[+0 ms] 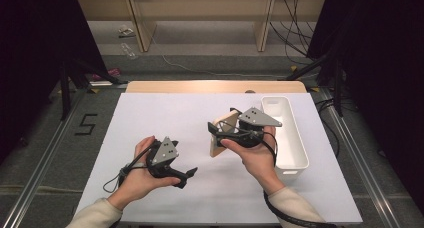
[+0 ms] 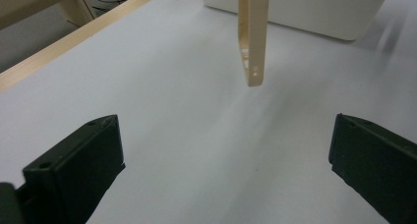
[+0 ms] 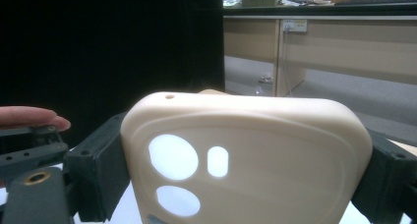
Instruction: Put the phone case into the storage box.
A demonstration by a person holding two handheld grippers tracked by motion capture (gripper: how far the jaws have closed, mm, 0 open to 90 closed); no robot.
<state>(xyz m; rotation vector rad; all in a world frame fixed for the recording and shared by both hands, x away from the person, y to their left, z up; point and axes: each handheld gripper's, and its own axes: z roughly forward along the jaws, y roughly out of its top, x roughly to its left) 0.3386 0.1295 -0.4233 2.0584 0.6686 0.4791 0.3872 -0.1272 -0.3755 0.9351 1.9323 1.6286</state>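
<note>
A beige phone case (image 1: 222, 134) with camera cut-outs stands on edge above the white table sheet (image 1: 170, 118). My right gripper (image 1: 219, 136) is shut on it across its width. In the right gripper view the case (image 3: 246, 155) sits between both black pads (image 3: 96, 175). My left gripper (image 1: 186, 177) rests low at the front left, jaws wide apart and empty. In the left gripper view the case (image 2: 254, 37) hangs edge-on ahead of the left gripper (image 2: 226, 160), well beyond its pads.
A white rectangular bin (image 1: 290, 138) lies along the right side of the sheet, just behind the held case. A wooden table edge (image 1: 215, 86) runs along the back. Wooden shelving and loose cables stand on the floor beyond.
</note>
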